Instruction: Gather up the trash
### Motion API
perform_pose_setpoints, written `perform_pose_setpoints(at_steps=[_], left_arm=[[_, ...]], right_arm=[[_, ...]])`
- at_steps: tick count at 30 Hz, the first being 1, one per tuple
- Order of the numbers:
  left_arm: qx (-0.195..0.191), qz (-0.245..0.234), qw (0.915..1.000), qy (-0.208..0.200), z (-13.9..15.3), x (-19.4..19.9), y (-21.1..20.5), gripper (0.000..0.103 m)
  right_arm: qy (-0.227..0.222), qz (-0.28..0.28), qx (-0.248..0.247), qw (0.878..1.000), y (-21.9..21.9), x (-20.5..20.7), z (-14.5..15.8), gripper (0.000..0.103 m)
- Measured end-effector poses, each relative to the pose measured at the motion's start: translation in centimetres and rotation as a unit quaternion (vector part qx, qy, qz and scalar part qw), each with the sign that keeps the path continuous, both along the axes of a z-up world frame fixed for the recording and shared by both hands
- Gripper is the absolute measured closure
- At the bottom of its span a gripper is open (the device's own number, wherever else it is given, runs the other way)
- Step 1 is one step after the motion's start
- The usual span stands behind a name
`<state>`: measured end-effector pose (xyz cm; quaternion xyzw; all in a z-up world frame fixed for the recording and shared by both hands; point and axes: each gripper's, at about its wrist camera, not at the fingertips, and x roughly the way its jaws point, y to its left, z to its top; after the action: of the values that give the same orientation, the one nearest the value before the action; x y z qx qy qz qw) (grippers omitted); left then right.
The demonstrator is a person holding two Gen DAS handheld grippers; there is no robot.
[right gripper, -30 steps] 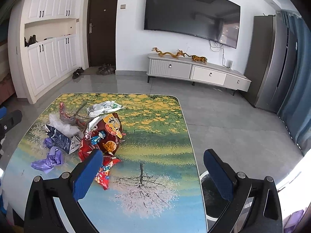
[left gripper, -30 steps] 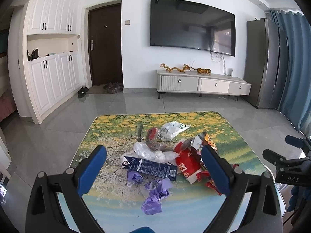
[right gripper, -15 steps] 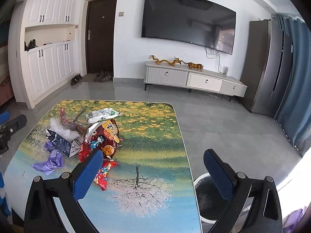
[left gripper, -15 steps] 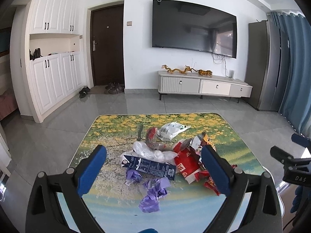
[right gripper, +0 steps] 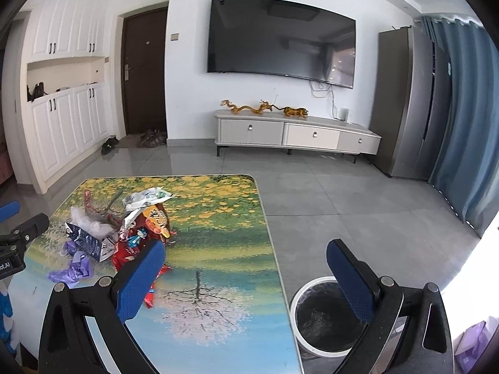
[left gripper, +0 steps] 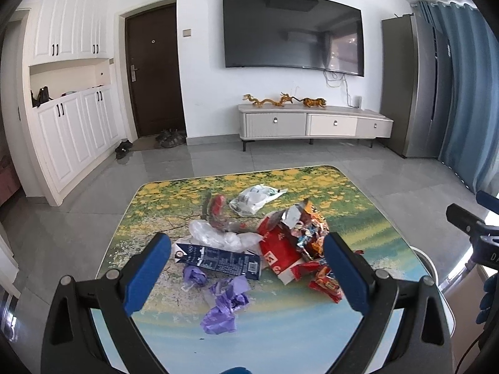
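A heap of trash lies on the painted table (left gripper: 358, 205): crumpled purple paper (left gripper: 226, 304), a dark blue carton (left gripper: 218, 260), red snack wrappers (left gripper: 290, 246), clear plastic (left gripper: 215, 233) and a white bag (left gripper: 254, 198). My left gripper (left gripper: 246, 265) hangs open above the table's near side, in front of the heap, with nothing between its fingers. In the right wrist view the heap (right gripper: 124, 233) is to the left. My right gripper (right gripper: 244, 275) is open and empty over the table's right edge. A white bin with a black liner (right gripper: 324, 314) stands on the floor there.
The table (right gripper: 218, 218) stands on a grey tiled floor. A TV cabinet (left gripper: 315, 123) is against the far wall, white cupboards (left gripper: 71, 131) at the left, a grey fridge (left gripper: 411, 93) and blue curtain at the right. The bin's rim (left gripper: 428, 260) shows beside the table.
Both grippers have drawn back a little and risen; the heap sits slightly farther off in both views. The bin shows more fully in the right wrist view. Both stay open.
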<state>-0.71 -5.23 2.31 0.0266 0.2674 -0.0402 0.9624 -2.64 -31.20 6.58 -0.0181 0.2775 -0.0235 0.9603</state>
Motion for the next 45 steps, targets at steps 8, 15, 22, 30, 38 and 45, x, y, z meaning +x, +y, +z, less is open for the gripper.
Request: perform_pose_setpoints(at_steps=[8, 15, 22, 30, 38, 45], left_arm=[[-0.005, -0.013, 0.9999, -0.004, 0.4, -0.4, -0.3, 0.004], [-0.007, -0.007, 1.0, 0.0, 0.6, -0.6, 0.0, 0.004], [0.005, 0.008, 0.9999, -0.009, 0.9, -1.3, 0.2, 0.004], [0.01, 0.013, 0.9997, -0.019, 1.1, -1.7, -0.1, 0.004], [0.005, 0.012, 0.9998, -0.017, 1.2, -2.0, -0.1, 0.004], [0.005, 0.013, 0.9998, -0.016, 1.3, -2.1, 0.1, 0.004]], right_arm=[[-0.003, -0.011, 0.004, 1.0, -0.6, -0.4, -0.2, 0.0], [-0.012, 0.007, 0.008, 1.0, 0.2, -0.3, 0.0, 0.0], [0.0, 0.017, 0.017, 1.0, 0.6, 0.1, -0.6, 0.0], [0.006, 0.011, 0.016, 1.0, 0.3, -0.2, -0.8, 0.0], [0.006, 0.012, 0.016, 1.0, 0.0, -0.6, -0.7, 0.0], [0.0, 0.014, 0.014, 1.0, 0.1, -0.8, -0.4, 0.0]])
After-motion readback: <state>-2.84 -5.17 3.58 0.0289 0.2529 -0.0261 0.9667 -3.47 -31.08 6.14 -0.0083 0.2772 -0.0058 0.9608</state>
